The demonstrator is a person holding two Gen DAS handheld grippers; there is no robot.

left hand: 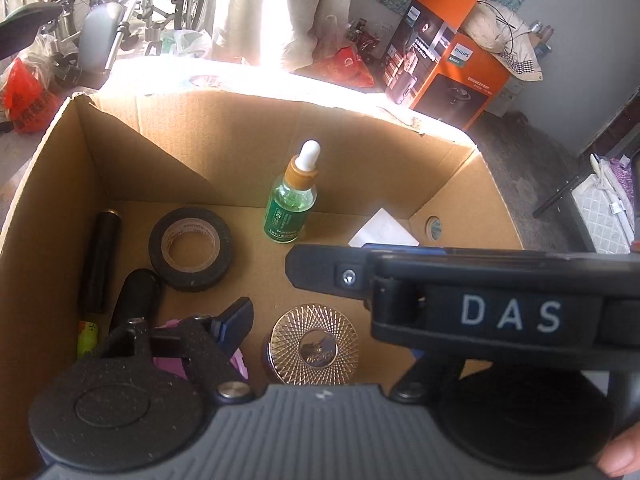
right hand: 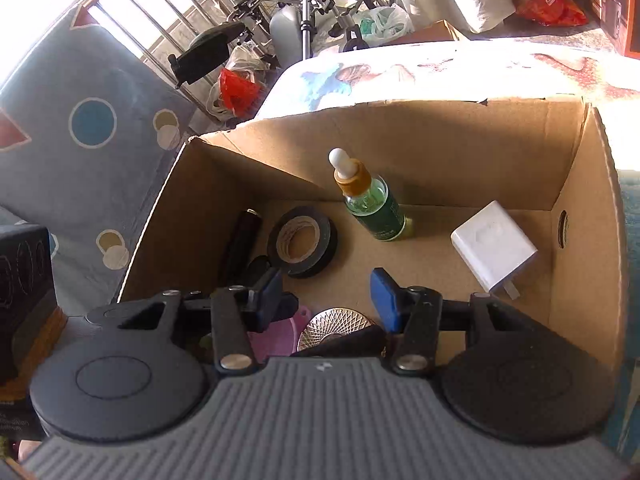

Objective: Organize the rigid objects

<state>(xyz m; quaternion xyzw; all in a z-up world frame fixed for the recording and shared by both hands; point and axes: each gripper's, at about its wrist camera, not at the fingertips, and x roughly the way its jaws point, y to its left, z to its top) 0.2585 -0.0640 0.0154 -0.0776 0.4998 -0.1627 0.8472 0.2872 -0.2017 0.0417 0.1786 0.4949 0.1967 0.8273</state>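
Note:
An open cardboard box (left hand: pixel 48 184) (right hand: pixel 592 216) holds a green dropper bottle (left hand: pixel 290 200) (right hand: pixel 372 200) standing upright, a black tape roll (left hand: pixel 191 249) (right hand: pixel 303 241), a black cylinder (left hand: pixel 102 256) (right hand: pixel 240 240), a gold patterned round lid (left hand: pixel 315 344) (right hand: pixel 334 326), a white charger (right hand: pixel 494 246) (left hand: pixel 382 228) and a pink item (right hand: pixel 272 340). My right gripper (right hand: pixel 326 300) is open and empty above the lid. My left gripper's left finger (left hand: pixel 236 320) shows; the other gripper's body (left hand: pixel 480 304), marked DAS, hides its right finger.
The box stands on a patterned cloth (right hand: pixel 400 72). An orange Philips carton (left hand: pixel 448 60), red bags (left hand: pixel 24 96) and a wheelchair (left hand: pixel 132 12) lie beyond. A dark box (right hand: pixel 24 280) sits left of the cardboard box.

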